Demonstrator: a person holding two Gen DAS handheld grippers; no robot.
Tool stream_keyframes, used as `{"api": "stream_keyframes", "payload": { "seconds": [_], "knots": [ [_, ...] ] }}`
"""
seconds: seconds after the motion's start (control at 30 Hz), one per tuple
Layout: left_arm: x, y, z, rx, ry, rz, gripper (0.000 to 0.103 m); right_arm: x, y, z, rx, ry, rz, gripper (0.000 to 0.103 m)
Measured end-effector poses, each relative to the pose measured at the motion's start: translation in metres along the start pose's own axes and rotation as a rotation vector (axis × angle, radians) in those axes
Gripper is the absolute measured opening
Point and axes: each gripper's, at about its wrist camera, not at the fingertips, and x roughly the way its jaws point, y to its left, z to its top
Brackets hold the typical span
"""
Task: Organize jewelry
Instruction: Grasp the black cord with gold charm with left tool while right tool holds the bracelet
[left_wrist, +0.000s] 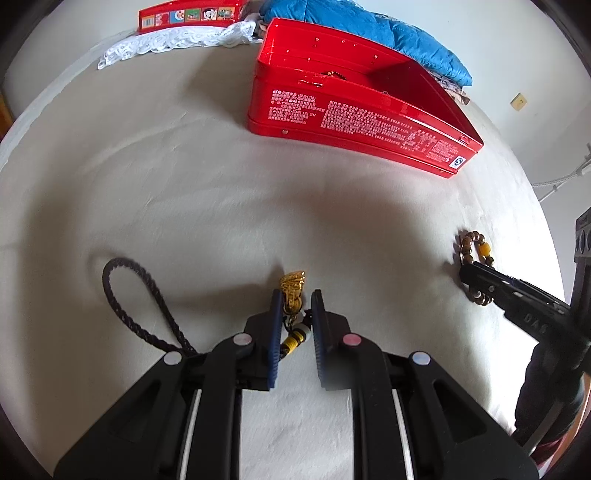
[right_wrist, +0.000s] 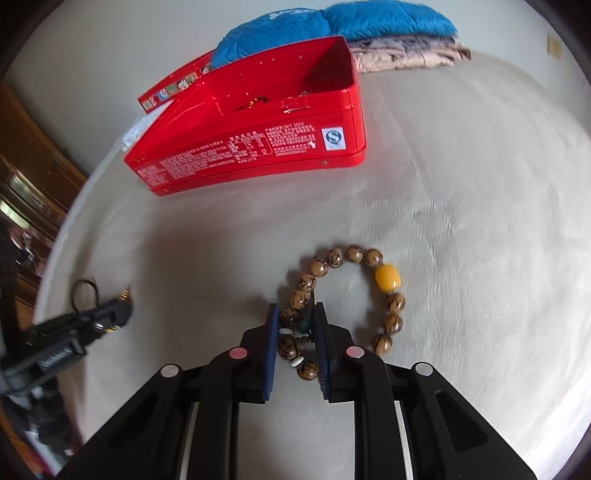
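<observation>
My right gripper (right_wrist: 295, 314) sits low over the cream bedspread (right_wrist: 461, 221), its 2 blue-padded fingers (right_wrist: 272, 332) straddling the near-left arc of a brown bead bracelet (right_wrist: 343, 295); the jaws stand apart with beads between them, and I cannot tell whether the pads touch. The bracelet lies flat in a loop, 1 yellow bead (right_wrist: 388, 277) on its far-right side. Toward the far edge of the bed an open red tin (right_wrist: 258, 147) rests on the spread with small jewelry pieces inside. Behind it lie folded blue bedding (right_wrist: 332, 26) and a patterned cloth (right_wrist: 406, 51). At the left edge my left gripper (right_wrist: 122, 312) reaches in beside a dark cord loop (right_wrist: 85, 291).
</observation>
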Motion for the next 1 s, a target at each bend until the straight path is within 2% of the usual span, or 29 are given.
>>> {"api": "stream_keyframes", "payload": {
  "seconds": [0.2, 0.37, 0.73, 1.0],
  "knots": [
    [-0.01, 0.002, -0.006, 0.002, -0.018, -0.012, 0.014, -0.034, 0.0, -0.002, 0.02, -0.057, 0.044, 0.018],
    [-0.026, -0.005, -0.003, 0.02, -0.067, -0.005, 0.014, -0.058, 0.005, 0.007, 0.014, -0.075, 0.085, 0.018],
    [-0.07, -0.024, 0.008, 0.067, -0.192, 0.037, 0.014, -0.08, 0.024, 0.015, -0.022, -0.076, 0.145, 0.018],
    [-0.087, -0.035, 0.015, 0.098, -0.239, 0.038, 0.014, -0.098, 0.036, 0.029, -0.05, -0.107, 0.176, 0.018]
  ]
}}
